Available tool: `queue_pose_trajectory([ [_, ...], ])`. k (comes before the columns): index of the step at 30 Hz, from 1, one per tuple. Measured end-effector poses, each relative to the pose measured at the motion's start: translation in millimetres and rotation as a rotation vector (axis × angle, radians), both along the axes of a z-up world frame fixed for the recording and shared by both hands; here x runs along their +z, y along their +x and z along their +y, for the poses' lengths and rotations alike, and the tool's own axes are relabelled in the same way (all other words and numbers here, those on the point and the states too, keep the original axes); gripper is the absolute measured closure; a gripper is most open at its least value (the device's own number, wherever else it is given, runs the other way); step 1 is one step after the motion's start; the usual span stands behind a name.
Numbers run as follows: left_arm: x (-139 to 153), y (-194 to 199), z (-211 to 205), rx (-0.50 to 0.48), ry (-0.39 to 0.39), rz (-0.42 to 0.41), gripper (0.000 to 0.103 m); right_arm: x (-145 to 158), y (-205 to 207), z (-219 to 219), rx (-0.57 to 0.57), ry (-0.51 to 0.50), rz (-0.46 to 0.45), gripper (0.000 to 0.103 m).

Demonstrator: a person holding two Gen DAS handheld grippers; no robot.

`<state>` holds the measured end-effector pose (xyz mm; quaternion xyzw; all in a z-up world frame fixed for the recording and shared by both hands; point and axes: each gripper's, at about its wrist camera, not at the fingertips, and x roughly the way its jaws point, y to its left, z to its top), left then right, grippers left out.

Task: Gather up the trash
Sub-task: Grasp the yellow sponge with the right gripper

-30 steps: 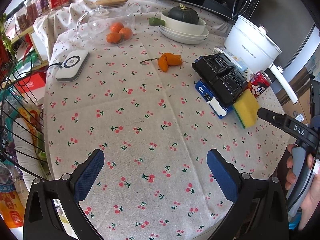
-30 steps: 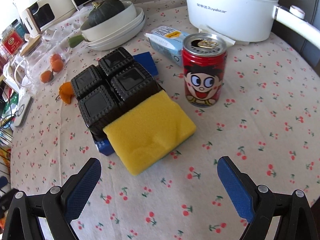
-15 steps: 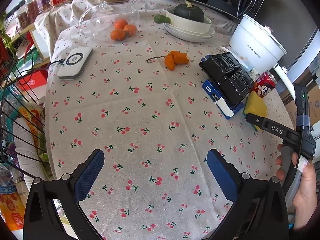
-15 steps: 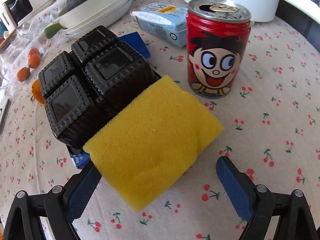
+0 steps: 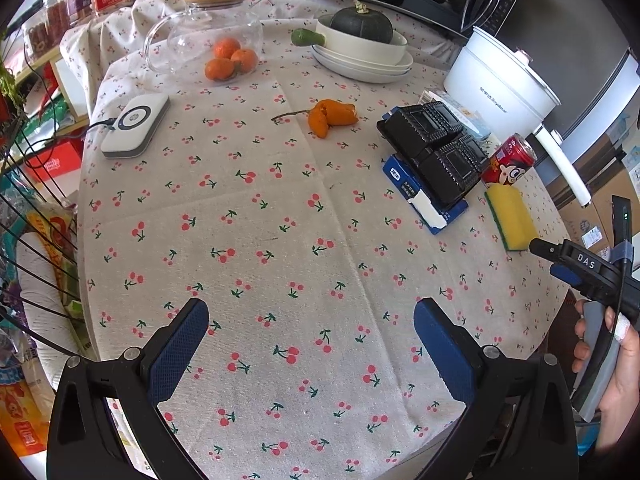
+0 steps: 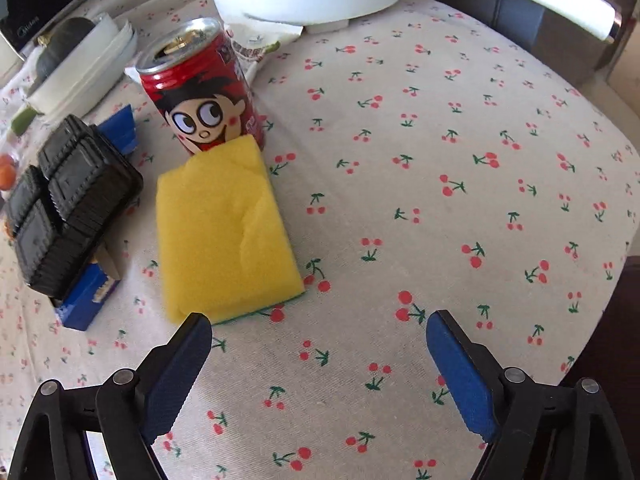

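Note:
An opened red drink can (image 6: 200,88) (image 5: 509,160) stands upright near the table's right side. A yellow sponge (image 6: 224,228) (image 5: 510,216) lies flat on the cloth just in front of it. To their left a black plastic tray (image 6: 68,208) (image 5: 436,148) rests on a blue box (image 6: 86,296) (image 5: 420,200). An orange peel (image 5: 330,117) lies mid-table. My right gripper (image 6: 318,320) hovers over bare cloth right of the sponge's near end, its jaws closing with nothing between them. My left gripper (image 5: 311,306) is open and empty above the near cloth.
A white cooker (image 5: 500,80) with a long handle stands behind the can. Stacked bowls (image 5: 360,56) with a squash, a glass jar (image 5: 208,40) of oranges and a white charger (image 5: 136,124) sit farther back. A wire basket (image 5: 24,200) is left; a hand (image 5: 618,352) is right.
The sponge leaned on the black tray; it now lies flat in front of the can. My right gripper has swung to the right and rolled. The left gripper has stayed put.

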<state>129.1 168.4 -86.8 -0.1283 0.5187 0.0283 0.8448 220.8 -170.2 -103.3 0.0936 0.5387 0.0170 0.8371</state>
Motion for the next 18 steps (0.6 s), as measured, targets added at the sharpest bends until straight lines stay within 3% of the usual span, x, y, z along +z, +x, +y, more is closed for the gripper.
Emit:
queue_pose_trajectory([
  [4, 1.6, -0.5, 0.4, 0.004, -0.005, -0.008, 0.000, 10.1, 6.1, 22.0, 0.106, -0.047, -0.047, 0.009],
  [10, -0.8, -2.2, 2.1, 0.023, -0.006, -0.004, 0.000, -12.9, 28.6, 44.5, 0.163, -0.154, -0.060, 0.010],
  [12, 0.1, -2.3, 1.6, 0.027, -0.009, -0.012, 0.000, -19.0, 32.7, 42.7, 0.163, -0.162, -0.061, 0.018],
  [15, 2.9, -0.9, -1.5, 0.025, -0.029, -0.034, 0.000, -21.8, 32.4, 42.0, 0.199, -0.130, -0.062, 0.040],
  [18, 6.6, 1.6, -8.8, 0.017, -0.058, -0.062, 0.000, -15.0, 25.3, 44.9, 0.226, -0.170, -0.060, 0.041],
])
